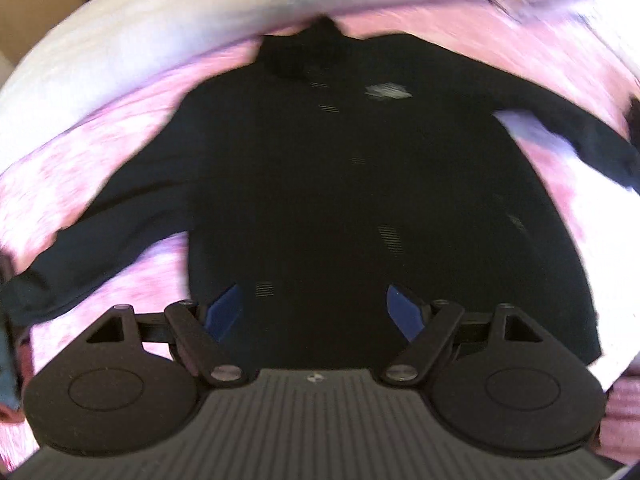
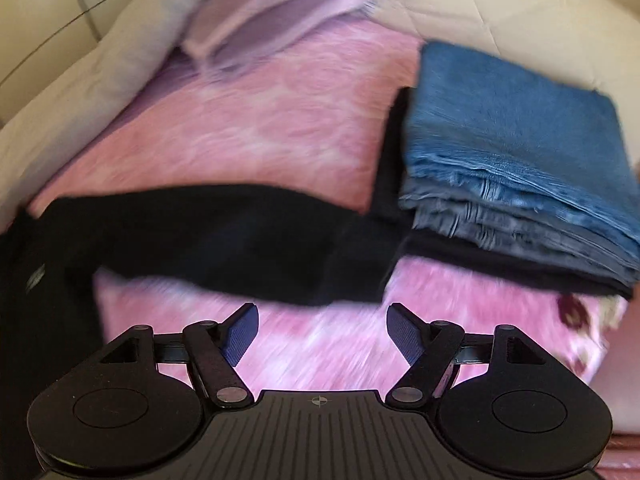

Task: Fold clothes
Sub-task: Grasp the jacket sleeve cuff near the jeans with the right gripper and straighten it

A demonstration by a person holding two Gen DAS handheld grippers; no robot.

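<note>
A black long-sleeved top [image 1: 340, 184] lies spread flat on a pink bedspread [image 1: 100, 152], collar at the far end and both sleeves stretched out sideways. My left gripper [image 1: 316, 308] hovers open over the top's near hem, its blue pads wide apart and nothing between them. In the right wrist view one black sleeve [image 2: 224, 236] runs across the bedspread [image 2: 260, 128] toward a folded stack. My right gripper [image 2: 322, 332] is open just short of that sleeve, over bare pink cloth.
Folded blue jeans [image 2: 516, 148] rest on folded dark garments [image 2: 500, 268] at the right. A folded lilac piece [image 2: 272, 12] lies at the far side. A pale cream duvet [image 1: 168, 40] bounds the back of the bed. Both views are blurred.
</note>
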